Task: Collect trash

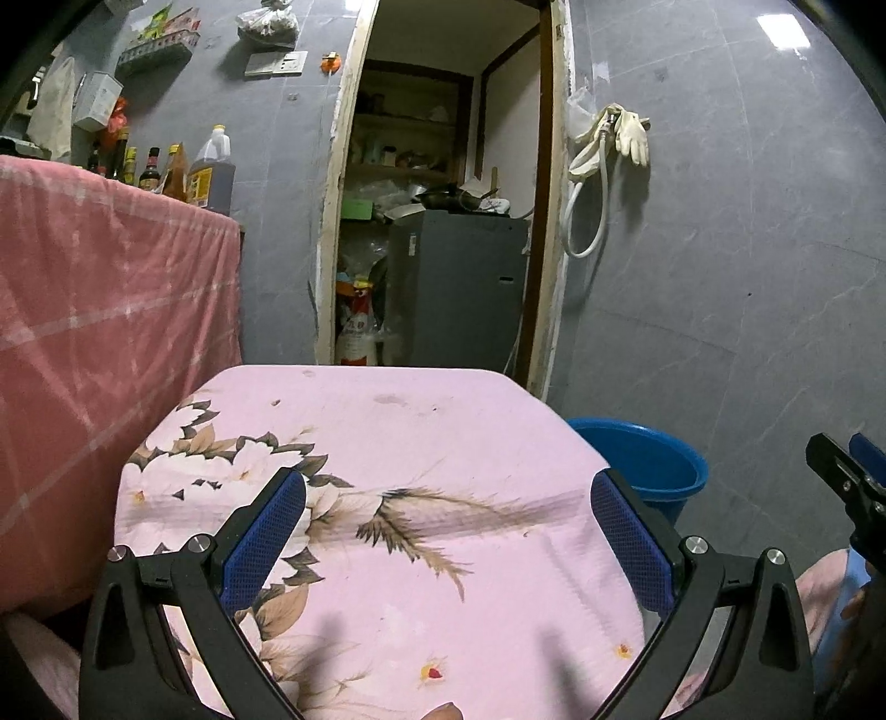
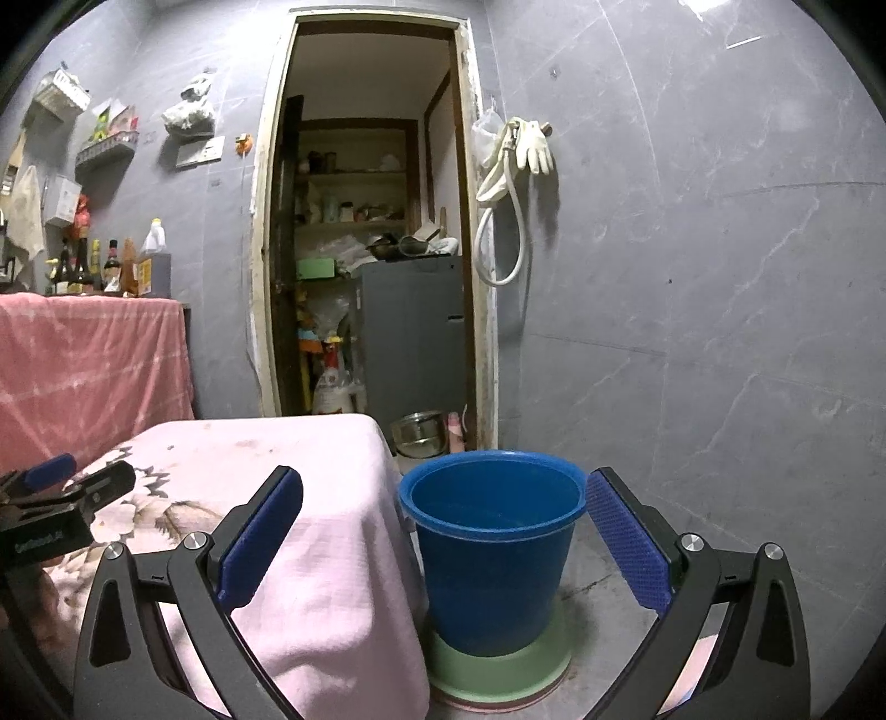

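The left gripper (image 1: 448, 515) hung over the pink floral cloth (image 1: 387, 443), its 2 jaws spread wide and holding nothing. The right gripper (image 2: 443, 526) also stood spread and empty, with the blue bucket (image 2: 493, 559) between its jaws, just ahead, on a green base (image 2: 498, 675).

Dim indoor light, cool cast. Glare patch on the grey wall (image 1: 778, 30) high right of the doorway (image 1: 443, 194) — overhead source. Soft finger shadows on the pink cloth (image 1: 387, 443) below it. Strong fisheye bending, black vignette corners — focus mostly sharp.
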Tool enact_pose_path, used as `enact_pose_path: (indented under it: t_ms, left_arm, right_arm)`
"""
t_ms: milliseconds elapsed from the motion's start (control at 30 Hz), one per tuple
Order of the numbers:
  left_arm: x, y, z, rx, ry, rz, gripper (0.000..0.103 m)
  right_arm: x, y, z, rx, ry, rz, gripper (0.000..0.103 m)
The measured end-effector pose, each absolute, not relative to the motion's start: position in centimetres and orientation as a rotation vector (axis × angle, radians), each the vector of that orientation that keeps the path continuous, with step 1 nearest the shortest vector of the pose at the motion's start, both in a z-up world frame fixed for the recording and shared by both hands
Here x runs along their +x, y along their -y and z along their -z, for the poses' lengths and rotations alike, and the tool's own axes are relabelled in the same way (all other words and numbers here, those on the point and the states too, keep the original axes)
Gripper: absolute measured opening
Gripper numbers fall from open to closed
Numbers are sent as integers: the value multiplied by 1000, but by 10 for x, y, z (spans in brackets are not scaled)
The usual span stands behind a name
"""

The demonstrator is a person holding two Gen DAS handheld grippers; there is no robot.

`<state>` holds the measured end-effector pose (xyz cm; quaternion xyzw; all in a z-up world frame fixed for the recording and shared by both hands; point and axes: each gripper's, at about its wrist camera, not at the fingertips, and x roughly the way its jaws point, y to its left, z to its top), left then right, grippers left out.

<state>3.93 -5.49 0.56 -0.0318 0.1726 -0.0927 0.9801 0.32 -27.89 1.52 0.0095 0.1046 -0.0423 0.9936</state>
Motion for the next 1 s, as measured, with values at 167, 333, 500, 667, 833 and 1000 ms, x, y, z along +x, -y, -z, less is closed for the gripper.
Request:
enact_pose_path:
  t_ms: [167, 333, 500, 667, 833, 1000]
  left_arm:
    - [40, 52, -2, -61, -354, 180, 101]
    - [40, 53, -1, -61, -354, 180, 101]
    - [40, 53, -1, -61, -353, 180, 101]
    - [40, 52, -1, -60, -352, 180, 101]
    - [40, 52, -1, -60, -352, 180, 101]
    - [40, 52, 0, -60, -350, 177, 101]
  right_arm:
    - [4, 279, -12, 20, -222, 83, 103]
    - [4, 280, -12, 21, -228, 84, 103]
    - [4, 279, -12, 22, -228, 84, 103]
    - [4, 279, -12, 21, -227, 84, 103]
    - [4, 280, -12, 22, -226, 84, 103]
    - [4, 280, -12, 21, -226, 84, 103]
